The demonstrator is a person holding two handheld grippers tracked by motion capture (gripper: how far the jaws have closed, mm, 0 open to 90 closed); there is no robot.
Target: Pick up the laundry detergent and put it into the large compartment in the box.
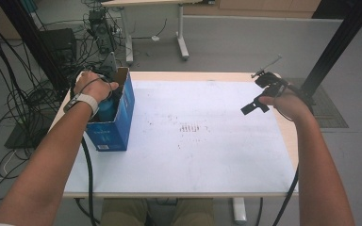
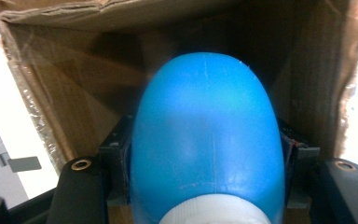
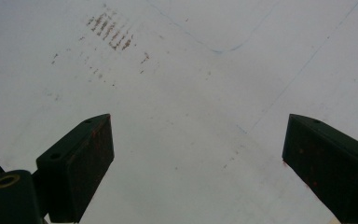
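Note:
An open blue cardboard box (image 1: 114, 127) stands at the table's left edge. Inside it is a blue plastic bottle (image 1: 105, 111) with a white cap; in the left gripper view the bottle (image 2: 205, 135) hangs between the box's brown inner walls (image 2: 74, 88). My left gripper (image 2: 207, 149) reaches down into the box under the person's left hand (image 1: 92, 87) and is shut on the bottle, with a pad on each side. Over the table's far right, my right gripper (image 1: 257, 94) stands open above the bare white sheet, its jaws (image 3: 196, 126) wide apart with nothing between them.
A white sheet (image 1: 193, 150) covers the table, with faint reddish marks (image 1: 188, 128) near its middle. Cables and equipment (image 1: 52, 52) crowd the floor to the left. A black frame post (image 1: 334, 47) rises at the back right, and another table's legs (image 1: 181, 37) stand behind.

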